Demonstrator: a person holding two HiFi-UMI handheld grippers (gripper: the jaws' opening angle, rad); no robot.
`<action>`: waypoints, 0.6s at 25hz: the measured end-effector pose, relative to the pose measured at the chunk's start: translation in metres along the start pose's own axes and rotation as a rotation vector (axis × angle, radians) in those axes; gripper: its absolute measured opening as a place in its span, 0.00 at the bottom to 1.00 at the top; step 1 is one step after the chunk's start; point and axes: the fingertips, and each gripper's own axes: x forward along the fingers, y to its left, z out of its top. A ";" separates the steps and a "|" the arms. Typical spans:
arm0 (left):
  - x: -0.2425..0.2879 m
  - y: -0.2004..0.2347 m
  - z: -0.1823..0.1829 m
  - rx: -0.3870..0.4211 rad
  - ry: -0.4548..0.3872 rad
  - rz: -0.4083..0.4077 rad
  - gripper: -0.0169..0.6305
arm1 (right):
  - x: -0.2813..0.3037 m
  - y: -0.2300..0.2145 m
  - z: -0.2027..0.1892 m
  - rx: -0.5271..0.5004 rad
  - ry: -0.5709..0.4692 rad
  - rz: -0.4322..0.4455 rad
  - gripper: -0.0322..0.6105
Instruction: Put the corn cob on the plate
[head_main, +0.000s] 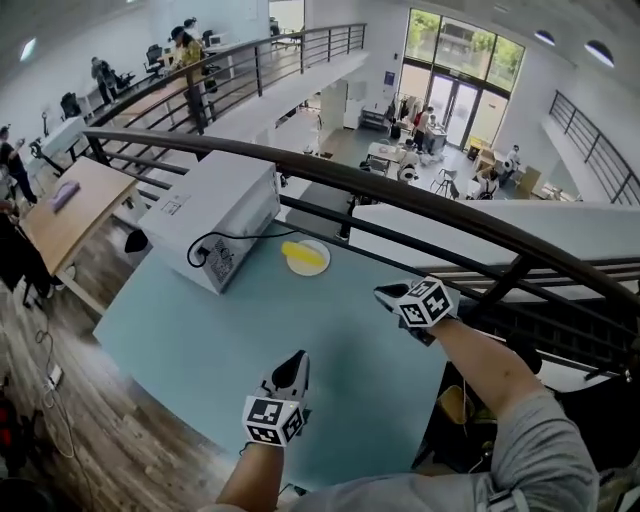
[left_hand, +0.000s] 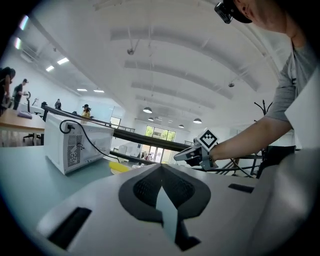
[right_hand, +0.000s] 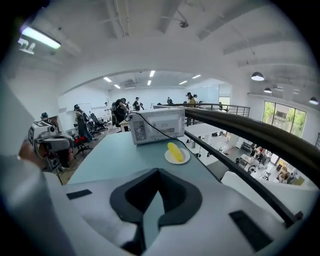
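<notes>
Mezzanine level, open office below and behind. Pale blue-green table (head_main: 250, 340) sits against a dark railing (head_main: 400, 195). Landmark is the white appliance box (head_main: 215, 205) w/ a black cable (head_main: 212, 238) down its face, at the table's far end.

Corn cob (head_main: 303, 254): lies flat on the small plate (head_main: 306, 271), which sits just beside the box, off its railing-side corner. Cob runs across the plate and touches nothing else. Its ends look close to the rim.

Left gripper (head_main: 296, 362): well apart from the box, near the table's close edge and pointed roughly twd it. Jaws are together w/ nothing btwn them.

Right gripper (head_main: 385, 293): also well apart from the box, past the plate on the railing side and clear of it. Jaws are closed tight and empty; its own view looks along them at the cob and plate, w/ the box behind.

Step in hand, as I read it: the placing looks done, since the cob is on the plate and neither gripper holds anything. What's left is the finish only.

Next move calls for little: keep both grippers off the plate so it isn't nudged. A round cob on a shallow plate could prob. roll if bumped. If it needs centring, that means opening the right jaws, coming in from the railing side and gripping across the cob's middle.
</notes>
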 end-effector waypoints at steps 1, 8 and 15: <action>-0.009 -0.012 0.003 0.008 -0.003 0.005 0.04 | -0.015 0.006 -0.011 0.018 -0.013 0.013 0.08; -0.075 -0.086 0.016 -0.015 -0.038 0.077 0.04 | -0.118 0.053 -0.078 0.178 -0.127 0.080 0.08; -0.117 -0.160 0.040 0.013 -0.088 0.133 0.04 | -0.208 0.094 -0.094 0.237 -0.257 0.138 0.08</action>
